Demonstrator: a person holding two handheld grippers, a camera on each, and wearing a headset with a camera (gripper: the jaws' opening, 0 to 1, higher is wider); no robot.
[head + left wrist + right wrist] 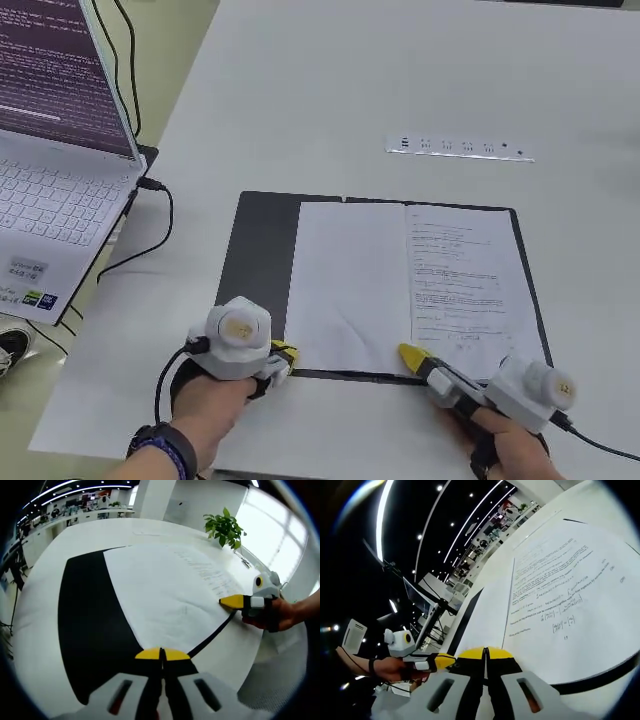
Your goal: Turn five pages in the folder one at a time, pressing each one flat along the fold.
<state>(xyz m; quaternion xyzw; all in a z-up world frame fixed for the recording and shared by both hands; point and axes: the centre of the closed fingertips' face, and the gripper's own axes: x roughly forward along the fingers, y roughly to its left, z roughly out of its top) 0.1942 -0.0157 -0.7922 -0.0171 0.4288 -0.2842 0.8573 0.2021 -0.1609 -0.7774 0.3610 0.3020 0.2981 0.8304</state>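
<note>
A laptop [55, 170] sits at the table's [350, 80] left; the left gripper [283, 356], jaws together on nothing, lies by the open folder's [260, 250] near-left corner. The right gripper [411, 355], likewise closed and empty, points at the pages' [345, 285] bottom edge near the fold.

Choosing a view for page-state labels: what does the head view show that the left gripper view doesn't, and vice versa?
Head view adds the laptop with screen and keyboard, its cable, and the left hand with a wristband. Left gripper view adds a potted plant and office desks beyond the table. Both share the open folder, its blank turned page, the printed page, and the right hand-held gripper, jaws shut, at the folder's bottom edge.
</note>
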